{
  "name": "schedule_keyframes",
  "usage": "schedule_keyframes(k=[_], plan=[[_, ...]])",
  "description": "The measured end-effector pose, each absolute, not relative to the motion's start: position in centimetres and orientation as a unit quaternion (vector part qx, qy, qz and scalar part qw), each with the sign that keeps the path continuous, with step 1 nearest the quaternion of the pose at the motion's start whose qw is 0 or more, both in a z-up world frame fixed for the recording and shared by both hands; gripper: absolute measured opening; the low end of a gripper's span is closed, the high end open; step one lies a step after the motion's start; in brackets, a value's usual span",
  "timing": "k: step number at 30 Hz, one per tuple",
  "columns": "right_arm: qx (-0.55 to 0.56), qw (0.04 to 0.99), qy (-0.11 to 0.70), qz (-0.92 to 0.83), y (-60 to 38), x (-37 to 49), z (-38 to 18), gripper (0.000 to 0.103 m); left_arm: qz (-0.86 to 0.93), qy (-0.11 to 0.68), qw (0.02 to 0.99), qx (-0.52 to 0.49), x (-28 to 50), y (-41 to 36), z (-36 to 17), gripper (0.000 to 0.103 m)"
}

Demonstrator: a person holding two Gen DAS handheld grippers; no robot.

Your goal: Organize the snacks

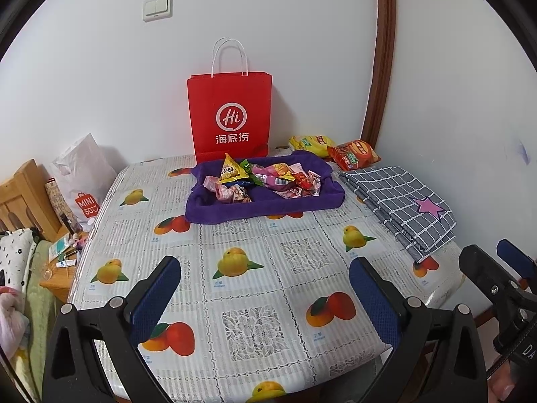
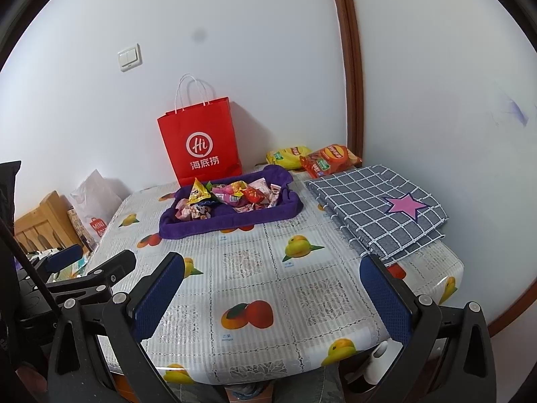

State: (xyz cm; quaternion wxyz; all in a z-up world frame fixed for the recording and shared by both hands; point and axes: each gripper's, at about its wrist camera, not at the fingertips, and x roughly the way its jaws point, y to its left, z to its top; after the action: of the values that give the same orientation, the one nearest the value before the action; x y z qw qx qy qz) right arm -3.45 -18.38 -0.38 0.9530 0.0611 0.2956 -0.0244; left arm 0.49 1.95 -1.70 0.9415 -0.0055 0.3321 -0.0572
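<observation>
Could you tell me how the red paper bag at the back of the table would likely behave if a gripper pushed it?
The red paper bag stands tall and thin against the wall, so it would probably tip or slide. Being paper, its sides likely crumple, and the thin handles look floppy.

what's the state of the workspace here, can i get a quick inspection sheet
Surface: table under a fruit-print cover, near half bare.
Job's things: purple tray holding a heap of wrapped snacks; yellow chip bag and red chip bag lie behind it by the wall; red paper bag stands upright against the wall.
Clutter: folded checked cloth with a pink star, on the table's right side.
Grippers: left gripper and right gripper both open, holding nothing, over the near edge.
Cables: a thin dark cord crosses the right wrist view's left edge.
Surroundings: wall switch, white shopping bag, small cluttered side table, wooden door frame.
</observation>
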Motion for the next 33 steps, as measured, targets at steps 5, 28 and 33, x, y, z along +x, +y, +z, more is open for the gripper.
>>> schedule_keyframes(k=[5, 28, 33], plan=[[0.062, 0.953, 0.296, -0.025, -18.09, -3.41, -0.38, 0.103, -0.057, 0.332, 0.941, -0.006, 0.53, 2.0, -1.69, 0.101], [0.064, 0.954, 0.292, -0.025, -17.93, -3.8, -0.09, 0.103, -0.058, 0.334, 0.941, -0.005, 0.58, 1.92, -1.77, 0.102], [0.064, 0.955, 0.288, -0.025, -17.79, -4.07, 0.13, 0.103, -0.058, 0.333, 0.941, -0.004, 0.54, 1.91, -1.73, 0.101]])
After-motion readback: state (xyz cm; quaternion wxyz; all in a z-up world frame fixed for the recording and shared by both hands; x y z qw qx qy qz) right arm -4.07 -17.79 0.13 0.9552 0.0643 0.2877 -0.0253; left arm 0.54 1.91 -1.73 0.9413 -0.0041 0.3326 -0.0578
